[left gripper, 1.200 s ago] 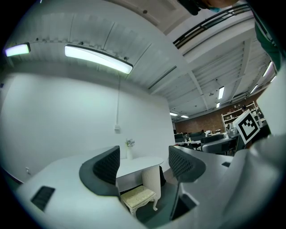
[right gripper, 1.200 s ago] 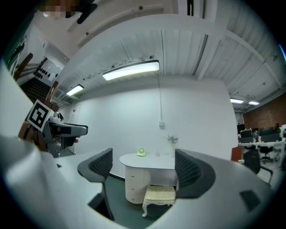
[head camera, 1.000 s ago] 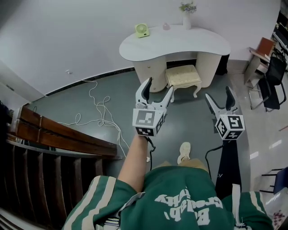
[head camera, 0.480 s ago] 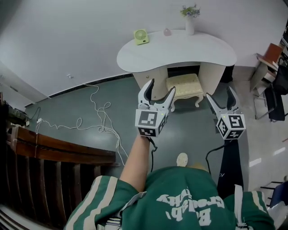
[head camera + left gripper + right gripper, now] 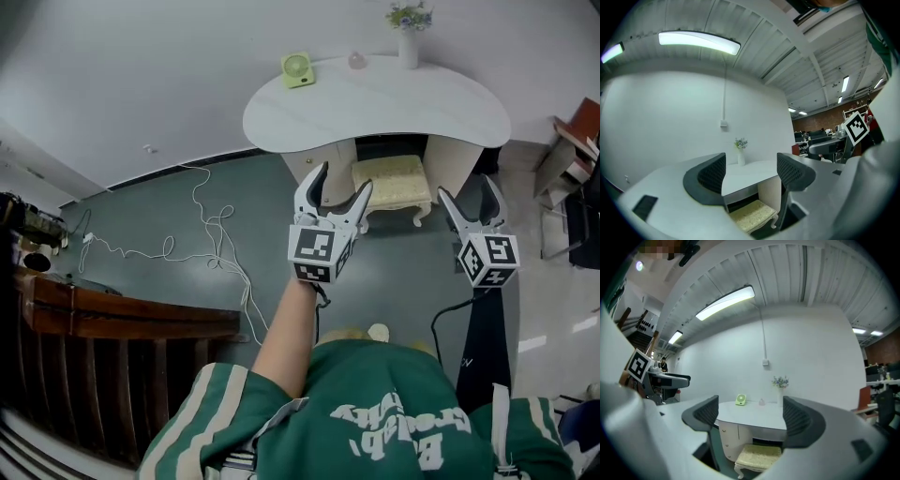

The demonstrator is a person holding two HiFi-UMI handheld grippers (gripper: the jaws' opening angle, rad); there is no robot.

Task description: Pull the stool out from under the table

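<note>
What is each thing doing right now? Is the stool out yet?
stool: tucked partly under the table, not pulled out.
left tool: open, empty.
right tool: open, empty.
vase: upright on the table.
fan: standing on the table.
cable: lying loose on the floor.

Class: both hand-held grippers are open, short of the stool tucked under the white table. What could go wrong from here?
1. The stool sits between the supports of the table; pulled crooked, it might knock one and topple the vase.
2. The loose cable on the floor at left could trip a backward step.
3. The open left hand-held gripper and right hand-held gripper may slip off the cushioned seat.
</note>
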